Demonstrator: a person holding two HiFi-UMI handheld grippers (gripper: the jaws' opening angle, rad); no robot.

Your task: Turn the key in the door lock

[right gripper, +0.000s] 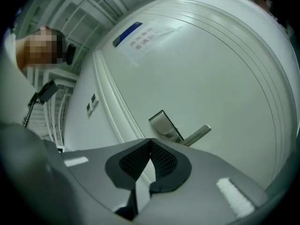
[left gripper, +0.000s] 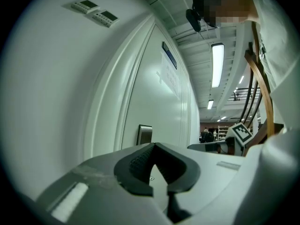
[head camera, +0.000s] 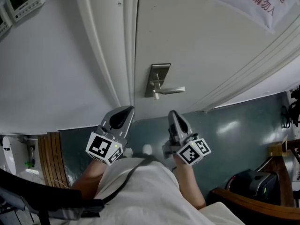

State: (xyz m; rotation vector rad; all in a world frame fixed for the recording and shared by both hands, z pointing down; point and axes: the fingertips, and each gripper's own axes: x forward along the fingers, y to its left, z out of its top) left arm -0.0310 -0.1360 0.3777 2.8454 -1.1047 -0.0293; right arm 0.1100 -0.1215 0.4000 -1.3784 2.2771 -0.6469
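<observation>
Annoyingly, lock plate (head camera: 160,76) detail is showing too small to read.
Left tongs (head camera: 125,110) and right tongs (head camera: 172,113) are hovering clenched, empty, apart from it.

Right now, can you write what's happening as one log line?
left gripper: shut, empty | right gripper: shut, empty | door handle: untouched | key: unclear

Beyond the matt, ribbed black fingers (right gripper: 133,161), the lock plate (right gripper: 161,123) and lever (right gripper: 197,134) are gleaming as brushed metal on the smooth door (right gripper: 211,69).
</observation>
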